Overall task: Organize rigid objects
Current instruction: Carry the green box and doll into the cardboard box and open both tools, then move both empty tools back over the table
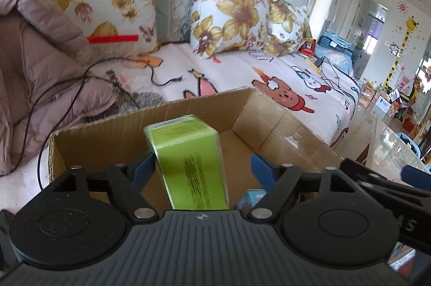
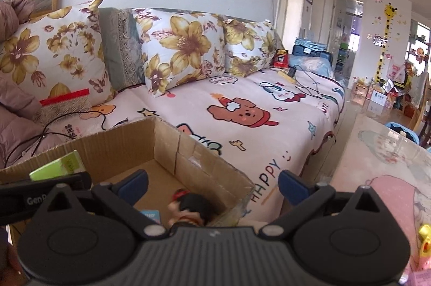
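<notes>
Sofa point(image 2: 269, 108), cartoon-print cover, floral cushions. Cardboard box point(image 1: 113, 135) set against its front. Green carton point(image 1: 188, 159), tilted inside box, between spread fingers of left gripper point(image 1: 204, 164), untouched. Right gripper point(image 2: 212, 183): jaws wide, empty.

Green box point(image 1: 188, 159) tilted, blurred, inside open cardboard box point(image 1: 107, 135); doll point(image 2: 188, 207) in its corner.

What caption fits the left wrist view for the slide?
Left gripper open around a green box over the cardboard box on the sofa.
</notes>
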Tool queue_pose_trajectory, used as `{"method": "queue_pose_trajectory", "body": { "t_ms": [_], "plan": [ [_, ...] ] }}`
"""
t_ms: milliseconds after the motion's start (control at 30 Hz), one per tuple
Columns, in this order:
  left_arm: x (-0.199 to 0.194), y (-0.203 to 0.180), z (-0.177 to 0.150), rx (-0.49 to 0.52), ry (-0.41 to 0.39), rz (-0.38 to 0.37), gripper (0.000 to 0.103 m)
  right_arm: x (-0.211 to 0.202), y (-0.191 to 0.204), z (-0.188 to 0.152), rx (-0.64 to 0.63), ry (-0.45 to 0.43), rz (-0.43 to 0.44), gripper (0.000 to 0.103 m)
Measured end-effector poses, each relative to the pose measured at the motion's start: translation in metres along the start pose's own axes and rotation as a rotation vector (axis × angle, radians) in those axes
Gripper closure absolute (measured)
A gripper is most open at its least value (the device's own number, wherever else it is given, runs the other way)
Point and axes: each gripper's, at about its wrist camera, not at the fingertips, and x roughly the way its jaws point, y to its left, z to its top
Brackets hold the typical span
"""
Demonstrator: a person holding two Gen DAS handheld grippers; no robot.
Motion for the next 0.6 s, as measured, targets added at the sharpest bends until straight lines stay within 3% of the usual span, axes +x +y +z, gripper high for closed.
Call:
{"method": "queue_pose_trajectory", "body": {
  "t_ms": [600],
  "plan": [
    [-0.002, -0.020, -0.008, 0.200, -0.128, -0.093, 0.000, -0.070, -0.034, -0.033, 0.071, 0.005, -0.192, 0.001]
  ]
}}
